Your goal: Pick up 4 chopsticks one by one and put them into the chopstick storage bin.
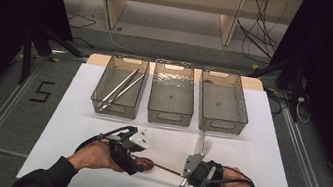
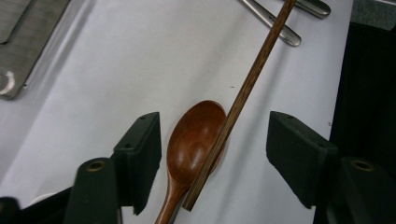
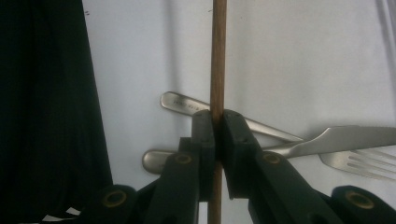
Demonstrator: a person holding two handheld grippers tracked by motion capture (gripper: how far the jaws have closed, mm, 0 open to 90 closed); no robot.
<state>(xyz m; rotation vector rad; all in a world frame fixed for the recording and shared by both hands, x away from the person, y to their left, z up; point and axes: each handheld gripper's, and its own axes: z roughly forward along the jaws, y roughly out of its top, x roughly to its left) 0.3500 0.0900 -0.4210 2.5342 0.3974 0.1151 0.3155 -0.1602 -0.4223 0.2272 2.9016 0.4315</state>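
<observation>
Right gripper [image 3: 215, 135]: jaws clamped on wooden chopstick [image 3: 218, 56].
Left gripper [image 2: 215, 154]: jaws apart, gripping nothing; wooden spoon [image 2: 194, 140] bowl and chopstick tip between them.
Table [image 1: 76, 109]: white.

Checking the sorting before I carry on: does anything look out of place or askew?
Yes: the wooden chopstick lies slanted across the wooden spoon bowl, its other end pinched in the right hand-held gripper. A fork and knife lie loose on the table.
</observation>
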